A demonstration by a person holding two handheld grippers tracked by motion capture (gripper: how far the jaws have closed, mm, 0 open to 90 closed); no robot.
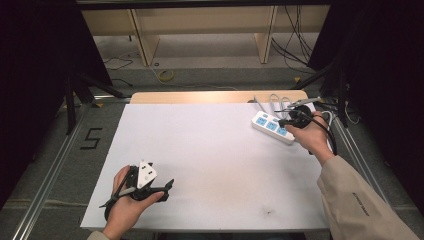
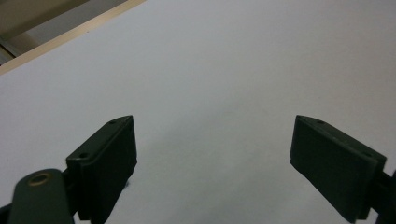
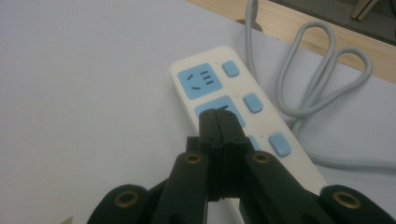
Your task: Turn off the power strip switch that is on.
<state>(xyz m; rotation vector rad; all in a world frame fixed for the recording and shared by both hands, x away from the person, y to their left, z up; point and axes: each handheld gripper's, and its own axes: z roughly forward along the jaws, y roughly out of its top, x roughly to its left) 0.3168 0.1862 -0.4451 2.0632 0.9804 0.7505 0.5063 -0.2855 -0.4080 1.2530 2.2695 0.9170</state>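
Near the table's front left corner, the left gripper [image 1: 167, 186] hovers over bare white table [image 1: 210, 160], fingers [image 2: 105, 163] spread wide and empty. Toward the far right corner lies the power strip [image 1: 272, 127], long axis slanting toward the right edge. The right gripper [image 3: 219, 122] is nearer it, fingers pressed together just above the middle socket [image 3: 219, 108]; contact is unclear. Its grey cord [image 3: 322, 88] loops beyond, cut off.

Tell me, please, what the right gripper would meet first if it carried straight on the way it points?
Probably the white power strip: the right gripper, its jaws together, points at a blue socket panel. Whether it already touches is unclear.
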